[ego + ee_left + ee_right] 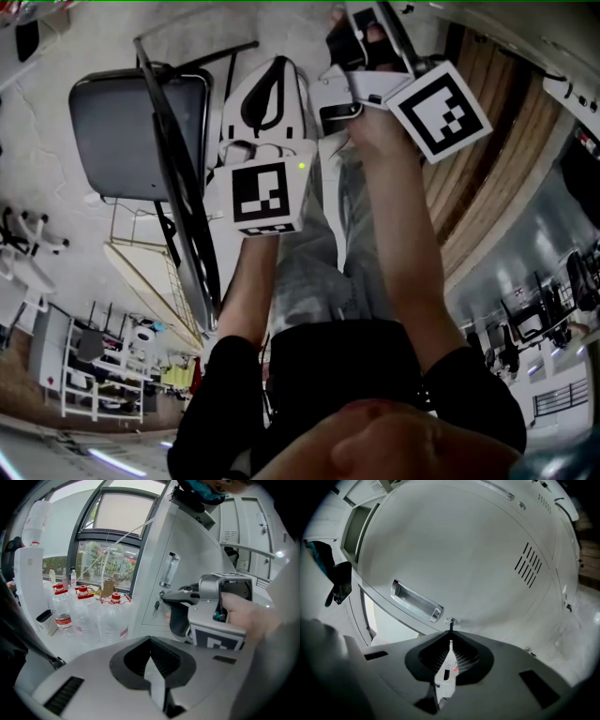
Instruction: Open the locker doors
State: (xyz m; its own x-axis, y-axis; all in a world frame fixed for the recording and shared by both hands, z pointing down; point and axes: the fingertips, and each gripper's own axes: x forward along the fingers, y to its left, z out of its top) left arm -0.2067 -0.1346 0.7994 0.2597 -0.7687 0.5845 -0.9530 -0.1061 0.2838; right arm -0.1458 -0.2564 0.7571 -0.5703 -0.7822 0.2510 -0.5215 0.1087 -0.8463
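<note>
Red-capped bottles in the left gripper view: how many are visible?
3, clustered left of the locker: left bottle, middle bottle, right bottle nearest the locker. More may stand hidden behind them.

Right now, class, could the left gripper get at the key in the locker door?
Probably not. The right gripper is shut on the key and covers it; the left gripper sits back from the locker door.
</note>
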